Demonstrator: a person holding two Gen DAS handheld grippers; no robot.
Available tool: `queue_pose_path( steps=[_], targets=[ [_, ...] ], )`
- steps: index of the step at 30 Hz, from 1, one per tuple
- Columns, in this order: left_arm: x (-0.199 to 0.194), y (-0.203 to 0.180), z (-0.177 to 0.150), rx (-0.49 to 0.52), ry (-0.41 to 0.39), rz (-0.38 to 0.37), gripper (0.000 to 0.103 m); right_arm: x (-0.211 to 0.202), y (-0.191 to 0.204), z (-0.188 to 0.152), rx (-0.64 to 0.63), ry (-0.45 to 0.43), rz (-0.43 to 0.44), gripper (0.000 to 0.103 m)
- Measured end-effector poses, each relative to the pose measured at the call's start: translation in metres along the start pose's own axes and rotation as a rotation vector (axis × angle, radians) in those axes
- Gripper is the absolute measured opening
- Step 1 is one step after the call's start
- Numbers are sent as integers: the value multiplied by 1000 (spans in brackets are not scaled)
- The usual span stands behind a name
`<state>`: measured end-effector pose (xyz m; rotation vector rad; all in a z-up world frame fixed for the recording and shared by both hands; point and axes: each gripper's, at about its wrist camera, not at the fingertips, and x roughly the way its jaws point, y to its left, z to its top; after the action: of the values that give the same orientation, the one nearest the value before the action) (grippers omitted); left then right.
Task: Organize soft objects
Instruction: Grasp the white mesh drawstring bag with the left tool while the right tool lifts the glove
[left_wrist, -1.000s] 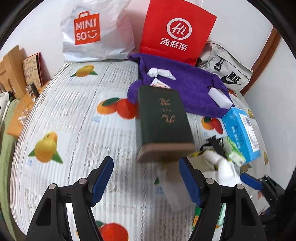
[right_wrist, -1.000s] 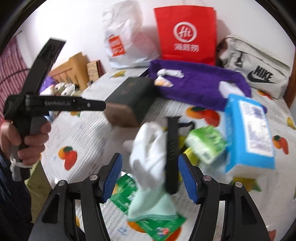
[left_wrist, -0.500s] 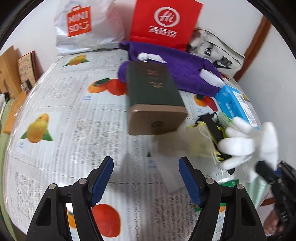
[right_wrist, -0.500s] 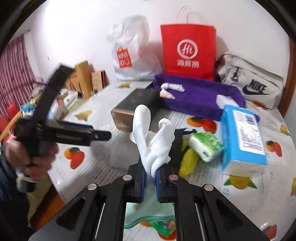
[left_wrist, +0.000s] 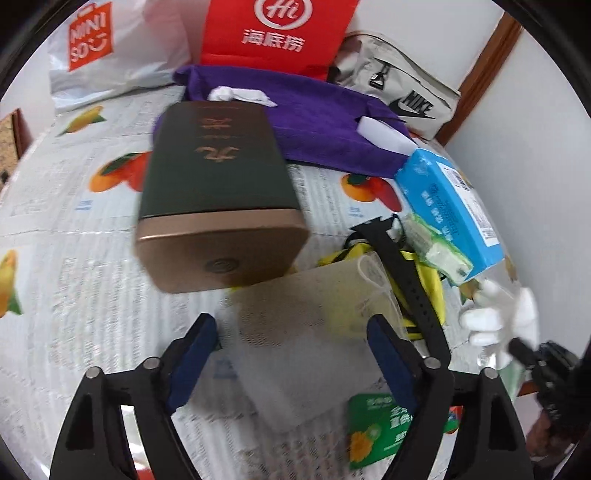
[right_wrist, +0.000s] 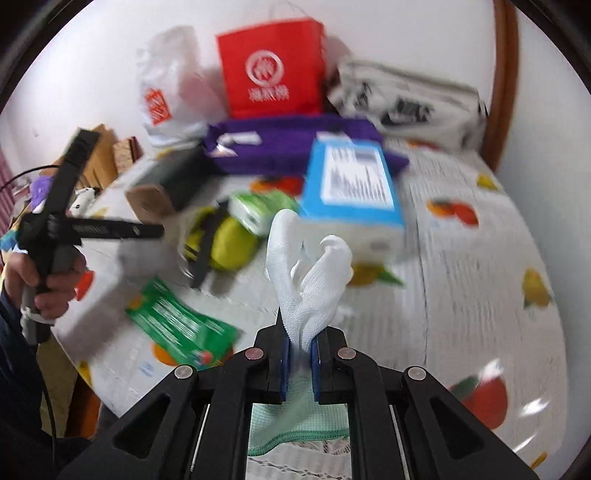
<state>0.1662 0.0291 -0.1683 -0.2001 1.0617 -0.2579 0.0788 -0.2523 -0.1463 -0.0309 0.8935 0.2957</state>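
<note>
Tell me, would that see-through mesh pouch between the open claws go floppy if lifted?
Probably floppy: the mesh pouch lies flat and thin, the tablecloth showing through. Likely light. It might sag from the left gripper, much as the white glove droops.

The table holds one dark green box (left_wrist: 218, 173), one blue tissue box (left_wrist: 448, 206), one purple towel (left_wrist: 321, 122) and one white glove (right_wrist: 314, 280). Three bags stand at the back: one red paper bag (left_wrist: 277, 33), one white plastic bag (left_wrist: 110, 48), one grey bag (left_wrist: 399, 88). There appears to be one small green tissue pack (right_wrist: 258, 208), though blur makes that uncertain.
</note>
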Motion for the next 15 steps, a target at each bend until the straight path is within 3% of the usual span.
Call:
queue_pose_path(
  steps=[9,15],
  targets=[
    [11,-30,-16,216,-6,82,93,23,-5,-4,11,39,18,10],
    [11,-41,-25,251,-31,127,93,32,-8,-5,48,46,18,11]
  ],
)
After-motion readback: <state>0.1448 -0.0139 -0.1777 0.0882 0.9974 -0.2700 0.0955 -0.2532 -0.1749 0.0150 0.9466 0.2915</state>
